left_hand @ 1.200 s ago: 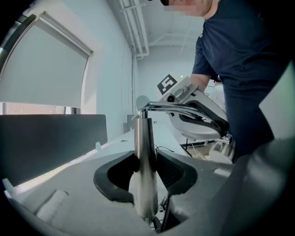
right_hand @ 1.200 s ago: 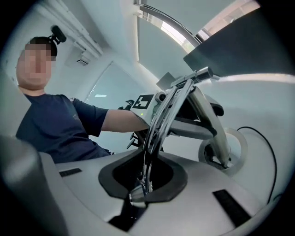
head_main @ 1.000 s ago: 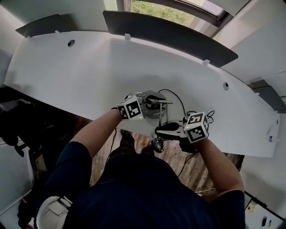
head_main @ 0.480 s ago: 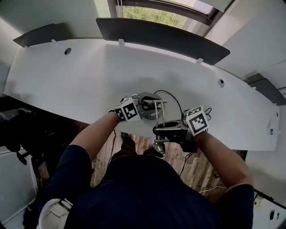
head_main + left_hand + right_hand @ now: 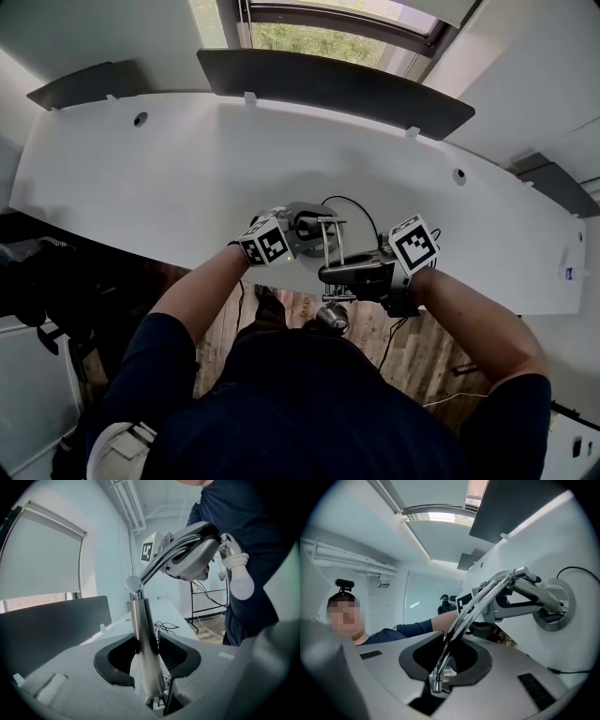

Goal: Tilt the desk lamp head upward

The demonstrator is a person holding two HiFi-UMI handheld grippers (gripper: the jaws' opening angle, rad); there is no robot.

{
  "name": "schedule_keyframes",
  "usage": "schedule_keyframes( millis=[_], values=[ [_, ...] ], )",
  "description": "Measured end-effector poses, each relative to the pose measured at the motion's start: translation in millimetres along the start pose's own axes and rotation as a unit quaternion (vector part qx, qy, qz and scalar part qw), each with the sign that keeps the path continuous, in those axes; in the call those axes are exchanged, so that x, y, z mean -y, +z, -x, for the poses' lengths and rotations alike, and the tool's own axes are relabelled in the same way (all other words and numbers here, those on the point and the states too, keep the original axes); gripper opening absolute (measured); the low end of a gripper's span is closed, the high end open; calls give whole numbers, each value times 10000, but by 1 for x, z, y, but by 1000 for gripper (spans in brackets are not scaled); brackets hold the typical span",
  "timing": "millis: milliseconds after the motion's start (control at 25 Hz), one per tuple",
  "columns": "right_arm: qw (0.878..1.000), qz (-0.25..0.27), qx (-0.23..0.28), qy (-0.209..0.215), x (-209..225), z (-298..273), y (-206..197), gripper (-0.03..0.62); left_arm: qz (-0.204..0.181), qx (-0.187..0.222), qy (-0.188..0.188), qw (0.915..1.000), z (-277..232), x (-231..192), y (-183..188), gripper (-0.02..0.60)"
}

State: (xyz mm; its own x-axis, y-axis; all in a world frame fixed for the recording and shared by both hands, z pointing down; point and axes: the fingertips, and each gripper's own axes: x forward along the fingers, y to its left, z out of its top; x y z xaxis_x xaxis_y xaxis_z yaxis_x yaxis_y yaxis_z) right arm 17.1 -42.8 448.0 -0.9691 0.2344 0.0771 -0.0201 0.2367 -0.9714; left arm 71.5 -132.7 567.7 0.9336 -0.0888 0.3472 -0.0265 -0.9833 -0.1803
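A chrome desk lamp stands at the front edge of the white desk (image 5: 187,178). Its round base (image 5: 553,606) lies flat and its silver post (image 5: 143,634) stands upright. My left gripper (image 5: 145,656) (image 5: 305,227) is shut on that post, pads against both sides. The lamp head (image 5: 192,557) with its white bulb (image 5: 241,578) (image 5: 333,316) hangs out past the desk edge. My right gripper (image 5: 443,660) (image 5: 339,274) holds the thin chrome arm rods (image 5: 464,616) behind the head. Its jaws have just been opening a little, with the rods still between the pads.
A dark panel (image 5: 328,80) runs along the desk's far edge under a window. Black cables (image 5: 361,211) trail from the lamp base to the right. Wooden floor (image 5: 412,352) shows below the front edge. The person's body is close behind the lamp.
My right gripper has risen and rolled with the lamp arm in it, lifting the head end. The left gripper has stayed on the post.
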Motion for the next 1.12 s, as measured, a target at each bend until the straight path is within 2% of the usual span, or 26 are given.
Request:
schedule_keyframes(
  millis=[160,320,440,600,840,1120],
  values=[
    [9999,-87,-61,59,-4,2,3,57,-37,-54,57,10000,-1,0,0,149],
    [9989,-397,33,235,-13,5,6,60,-197,-124,21,9997,-2,3,2,150],
    [9993,-253,-65,261,-17,7,13,67,-276,-192,5,9994,-2,3,2,152],
    [9984,-463,-159,282,-17,10,13,67,-325,-157,50,9993,-4,2,1,152],
    [9980,-429,-313,349,-22,11,24,74,-365,-106,118,9992,-4,-1,-1,153],
    [9972,-575,-246,416,-27,11,28,86,-388,-99,301,9987,-3,0,-4,155]
  ],
)
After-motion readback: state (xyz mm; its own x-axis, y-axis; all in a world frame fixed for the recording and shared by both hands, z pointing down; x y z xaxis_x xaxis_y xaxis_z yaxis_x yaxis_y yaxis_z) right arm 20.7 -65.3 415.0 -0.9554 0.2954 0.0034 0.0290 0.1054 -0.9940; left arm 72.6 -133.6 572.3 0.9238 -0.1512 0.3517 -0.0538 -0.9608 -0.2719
